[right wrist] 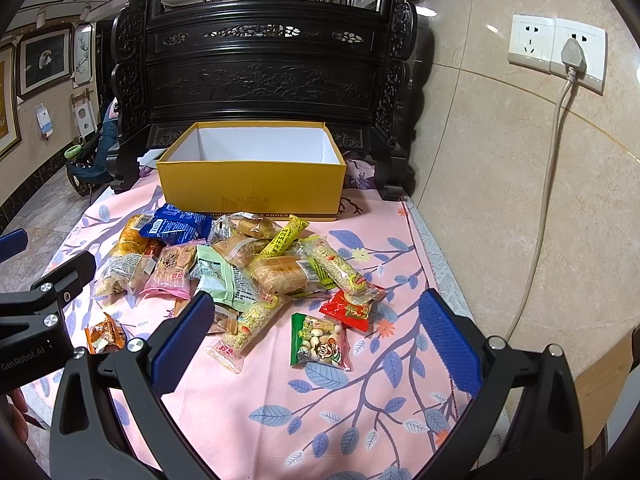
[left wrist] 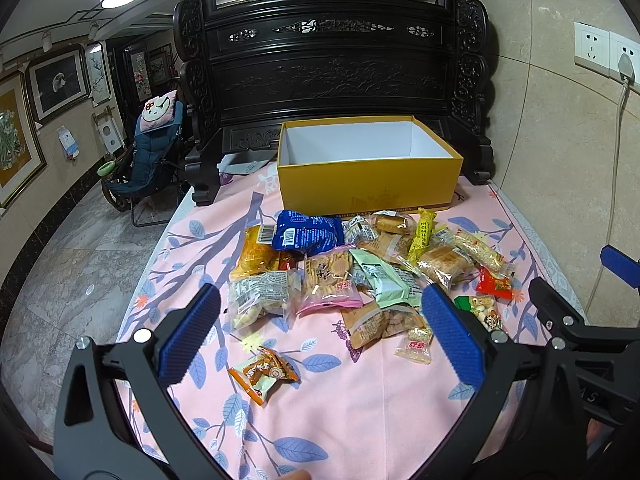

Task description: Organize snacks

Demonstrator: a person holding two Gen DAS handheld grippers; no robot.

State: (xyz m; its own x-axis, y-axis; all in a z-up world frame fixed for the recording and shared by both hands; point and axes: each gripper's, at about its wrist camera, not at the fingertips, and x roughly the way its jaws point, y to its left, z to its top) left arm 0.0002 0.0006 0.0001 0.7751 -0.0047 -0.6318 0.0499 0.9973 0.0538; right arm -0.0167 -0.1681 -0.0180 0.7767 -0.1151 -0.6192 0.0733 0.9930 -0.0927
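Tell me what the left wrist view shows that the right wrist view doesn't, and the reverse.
Left wrist only: the whole reclining chair with its pink cushion on the floor at left; the right view catches only a sliver of it.

Right wrist only: the bare cloth right of the snack pile.

Both share: the open yellow box, the blue packet, the orange packet lying apart, and both grippers open.

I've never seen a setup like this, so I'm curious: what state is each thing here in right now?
Yellow box: open, no lid, empty as far as visible.
Snack packets: sealed, piled loose on the tablecloth, none boxed.
Left gripper: open, holding nothing.
Right gripper: open, holding nothing.
Wall socket: plug inserted.
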